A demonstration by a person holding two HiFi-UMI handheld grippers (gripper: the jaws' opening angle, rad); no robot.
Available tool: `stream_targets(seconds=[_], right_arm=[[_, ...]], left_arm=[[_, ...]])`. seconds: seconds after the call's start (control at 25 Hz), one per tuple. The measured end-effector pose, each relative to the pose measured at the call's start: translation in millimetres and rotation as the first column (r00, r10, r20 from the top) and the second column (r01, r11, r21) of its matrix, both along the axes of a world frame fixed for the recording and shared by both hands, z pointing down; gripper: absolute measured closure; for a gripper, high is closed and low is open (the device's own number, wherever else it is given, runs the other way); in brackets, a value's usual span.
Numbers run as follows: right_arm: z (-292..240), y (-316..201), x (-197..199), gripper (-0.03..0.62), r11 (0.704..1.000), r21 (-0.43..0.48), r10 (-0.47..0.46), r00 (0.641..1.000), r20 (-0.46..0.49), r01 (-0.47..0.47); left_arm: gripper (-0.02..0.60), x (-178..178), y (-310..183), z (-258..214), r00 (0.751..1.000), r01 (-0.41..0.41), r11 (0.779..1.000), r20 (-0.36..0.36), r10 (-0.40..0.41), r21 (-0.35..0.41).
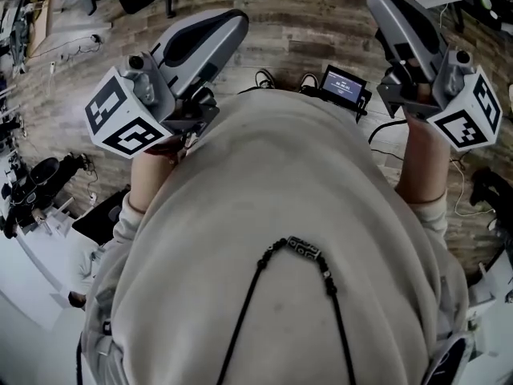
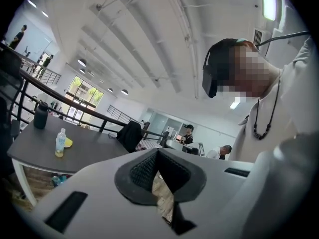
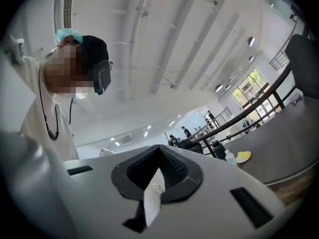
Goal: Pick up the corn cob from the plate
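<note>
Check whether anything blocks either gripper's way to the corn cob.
Cannot tell: no corn cob is clearly visible. The left gripper and right gripper, jaws shut, are held up by the person's chest. A distant table carries a bottle and something yellow beside it; no obstacle shows in between.

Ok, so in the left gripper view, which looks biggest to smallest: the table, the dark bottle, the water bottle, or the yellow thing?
1. The table, by far the largest.
2. The dark bottle and the water bottle look about alike. The dark one stands farther back, so I won't rank them.
3. The yellow thing, the smallest.
</note>
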State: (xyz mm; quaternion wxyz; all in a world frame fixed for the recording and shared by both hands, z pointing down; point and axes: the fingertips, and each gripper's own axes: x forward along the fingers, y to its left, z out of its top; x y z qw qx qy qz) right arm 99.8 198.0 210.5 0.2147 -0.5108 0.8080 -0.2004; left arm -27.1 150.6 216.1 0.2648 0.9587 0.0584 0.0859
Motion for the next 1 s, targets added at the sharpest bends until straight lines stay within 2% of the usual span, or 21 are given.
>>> stream_targets(seconds=[0.16, 0.36, 0.56, 0.76, 1.0], right_arm=[[-1, 19, 3, 0.579, 1.000, 0.015, 0.018, 1.000, -0.015, -0.017], [-5, 9, 5, 0.579, 0.998, 0.000, 0.067, 0.997, -0.049, -0.067], [-11, 11, 1, 0.579, 0.990, -0.007, 0.137, 0.987, -0.089, -0.138], [-31, 1, 7, 0.579, 0.970, -0.008, 0.241, 0.965, -0.102, -0.243], [-51, -15, 6, 0.579, 0.955, 0.009, 0.293, 0.942, -0.163, -0.296]], left_arm=[[0.580, 0, 5, -1, 1.000, -0.002, 1.000, -0.027, 0.002, -0.001], [0.580, 4, -21, 2, 0.998, -0.007, 0.999, -0.066, 0.004, -0.039], [0.580, 11, -35, -5, 0.987, -0.072, 0.997, -0.144, 0.065, -0.038], [0.580, 14, -56, -12, 0.977, -0.123, 0.992, -0.182, 0.115, -0.031], [0.580, 22, -74, -22, 0.954, -0.191, 0.981, -0.243, 0.176, -0.038]])
